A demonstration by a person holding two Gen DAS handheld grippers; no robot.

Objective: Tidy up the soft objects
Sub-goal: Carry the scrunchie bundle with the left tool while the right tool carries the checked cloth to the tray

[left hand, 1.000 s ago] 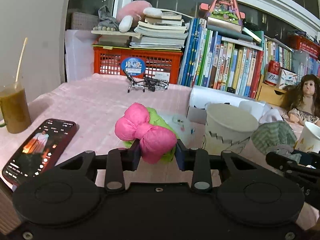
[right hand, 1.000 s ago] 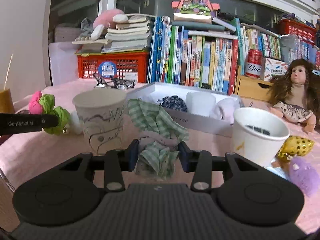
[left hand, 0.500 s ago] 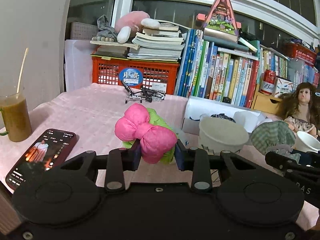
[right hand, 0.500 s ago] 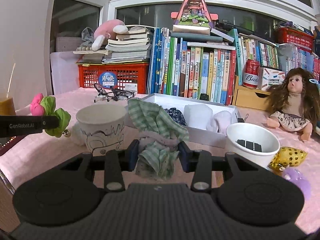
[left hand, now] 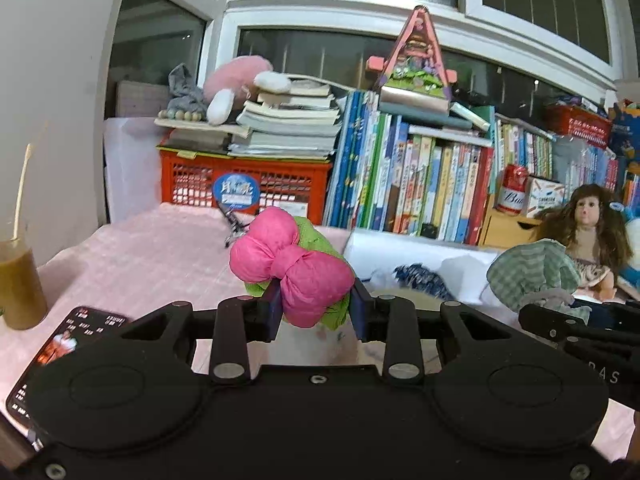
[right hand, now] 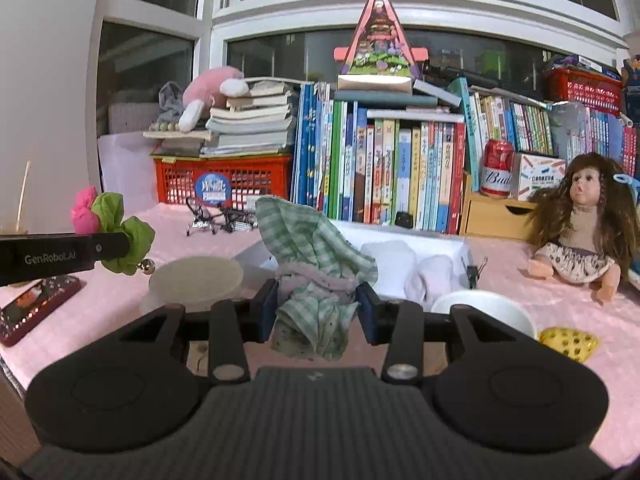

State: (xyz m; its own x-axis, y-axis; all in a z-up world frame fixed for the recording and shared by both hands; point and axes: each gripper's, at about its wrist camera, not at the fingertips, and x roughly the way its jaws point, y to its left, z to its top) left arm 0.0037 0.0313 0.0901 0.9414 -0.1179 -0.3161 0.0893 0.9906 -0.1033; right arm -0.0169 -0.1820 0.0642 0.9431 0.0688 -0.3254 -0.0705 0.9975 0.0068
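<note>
My left gripper [left hand: 315, 307] is shut on a pink and green cloth bundle [left hand: 292, 268], lifted above the pink tablecloth. From the right wrist view the same bundle [right hand: 116, 226] hangs at the far left in that gripper's arm. My right gripper [right hand: 316, 311] is shut on a green checked cloth [right hand: 312, 256], which bunches up between the pads and drapes below them. In the left wrist view that checked cloth [left hand: 532, 276] shows at the right. Behind both lies a white shallow box [right hand: 452, 246] holding white socks [right hand: 400, 264] and a dark blue patterned cloth [left hand: 420, 280].
Two white paper cups [right hand: 196, 280] [right hand: 484, 314] stand below the grippers. A phone [left hand: 60, 352] and a brown drink [left hand: 18, 284] sit at the left. A doll [right hand: 580, 232], a gold spotted toy [right hand: 568, 340], a red crate [left hand: 244, 188] and a row of books [right hand: 400, 172] line the back.
Both grippers have risen with their cloths still held. The cups and the box now sit lower in both views, and the bundle hangs clear of the table.
</note>
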